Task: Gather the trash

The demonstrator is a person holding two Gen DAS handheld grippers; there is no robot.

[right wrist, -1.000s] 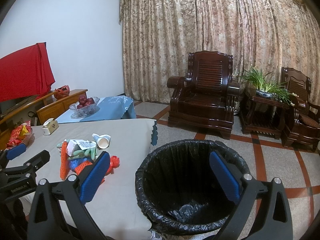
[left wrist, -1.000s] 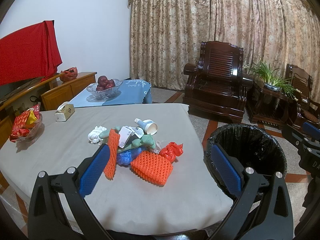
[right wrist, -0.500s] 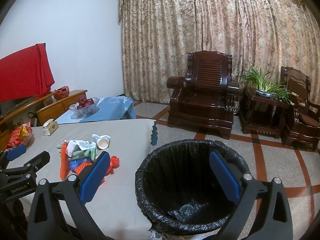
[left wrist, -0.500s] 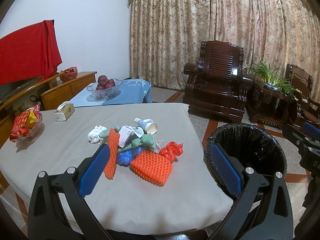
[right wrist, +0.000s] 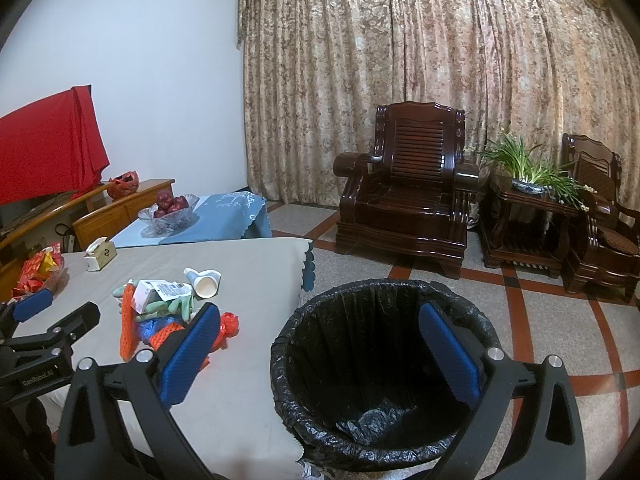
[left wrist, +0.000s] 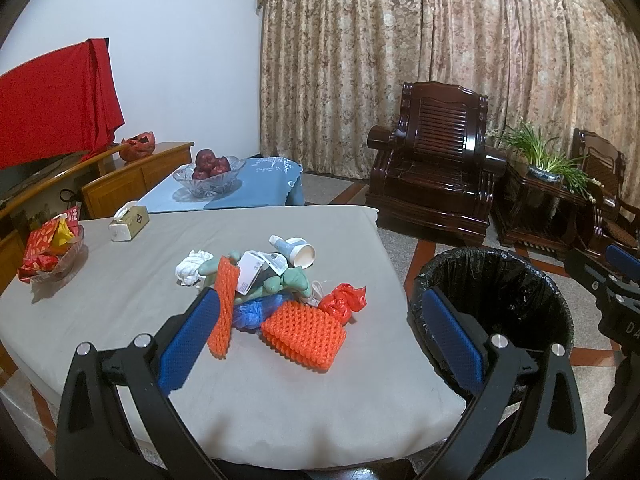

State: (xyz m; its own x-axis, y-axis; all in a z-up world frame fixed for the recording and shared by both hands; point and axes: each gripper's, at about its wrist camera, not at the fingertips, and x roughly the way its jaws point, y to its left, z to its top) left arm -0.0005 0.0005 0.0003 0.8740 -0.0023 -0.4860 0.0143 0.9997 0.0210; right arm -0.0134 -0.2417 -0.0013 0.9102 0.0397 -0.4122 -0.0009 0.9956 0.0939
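So nothing picked yet: left gripper (left wrist: 316,340) and right gripper (right wrist: 316,354) jaws wide apart, empty. Next, reach trash pile (left wrist: 276,292) on counter (left wrist: 120,292), drop into bin (right wrist: 384,364).

Trash pile (left wrist: 272,292) lies on the table (left wrist: 120,304) toward its right edge. Tissue box (left wrist: 129,223) sits near the far edge, snack basket (left wrist: 50,254) at the left edge. Bin (right wrist: 384,364) stands on the floor beside the right edge.
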